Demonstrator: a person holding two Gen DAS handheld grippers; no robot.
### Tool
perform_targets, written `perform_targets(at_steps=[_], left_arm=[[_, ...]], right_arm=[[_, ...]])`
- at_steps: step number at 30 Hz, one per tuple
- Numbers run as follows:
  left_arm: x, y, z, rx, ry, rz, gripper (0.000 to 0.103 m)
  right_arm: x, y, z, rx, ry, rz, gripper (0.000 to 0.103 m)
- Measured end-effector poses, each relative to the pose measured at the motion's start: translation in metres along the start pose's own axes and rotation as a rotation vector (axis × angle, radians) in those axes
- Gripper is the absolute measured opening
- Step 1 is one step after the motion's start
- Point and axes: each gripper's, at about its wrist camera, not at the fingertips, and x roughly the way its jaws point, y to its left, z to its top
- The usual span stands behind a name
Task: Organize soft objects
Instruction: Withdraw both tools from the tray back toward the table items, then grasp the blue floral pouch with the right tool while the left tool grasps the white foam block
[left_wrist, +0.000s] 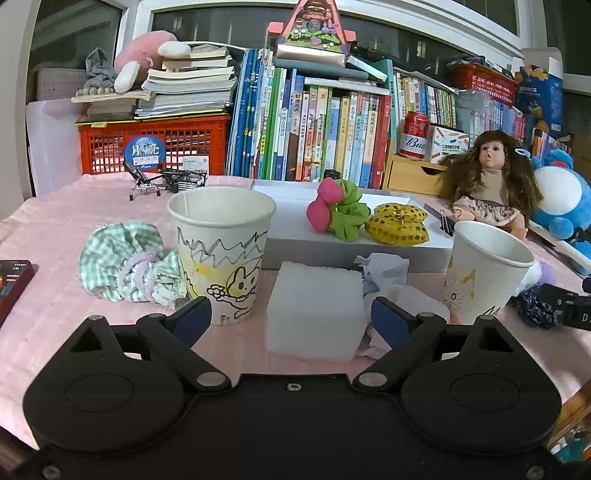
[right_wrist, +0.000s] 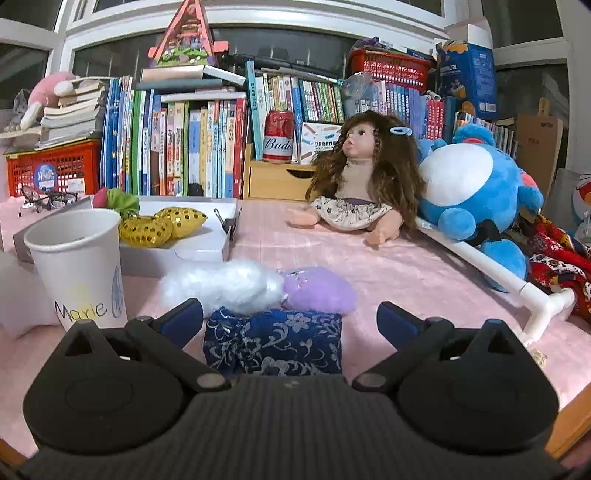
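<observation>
My left gripper (left_wrist: 291, 317) is open, with a white foam block (left_wrist: 314, 310) between its jaws on the pink cloth. A drawn-on paper cup (left_wrist: 221, 247) stands left of the block, with a green checked scrunchie (left_wrist: 125, 262) beside it. A pink-green scrunchie (left_wrist: 338, 210) and a gold sequin bow (left_wrist: 399, 225) lie on the white box (left_wrist: 295, 243). My right gripper (right_wrist: 290, 321) is open around a dark blue floral fabric piece (right_wrist: 273, 343). Behind it lie a white fluffy piece (right_wrist: 221, 284) and a purple fluffy piece (right_wrist: 317, 291).
A second paper cup (left_wrist: 484, 273) (right_wrist: 77, 269) stands between the grippers. A doll (right_wrist: 358, 177) and a blue plush (right_wrist: 476, 199) sit at the back right. Books, a red crate (left_wrist: 155, 144) and a beer can (right_wrist: 279, 136) line the back. Crumpled tissue (left_wrist: 388, 269) lies by the block.
</observation>
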Motion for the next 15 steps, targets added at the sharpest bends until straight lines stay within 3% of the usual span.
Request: perform_targets(at_steps=[15], left_arm=[[0.019, -0.009, -0.004, 0.018, 0.039, -0.010, 0.079]], right_arm=[[0.014, 0.002, -0.011, 0.007, 0.058, 0.020, 0.102]])
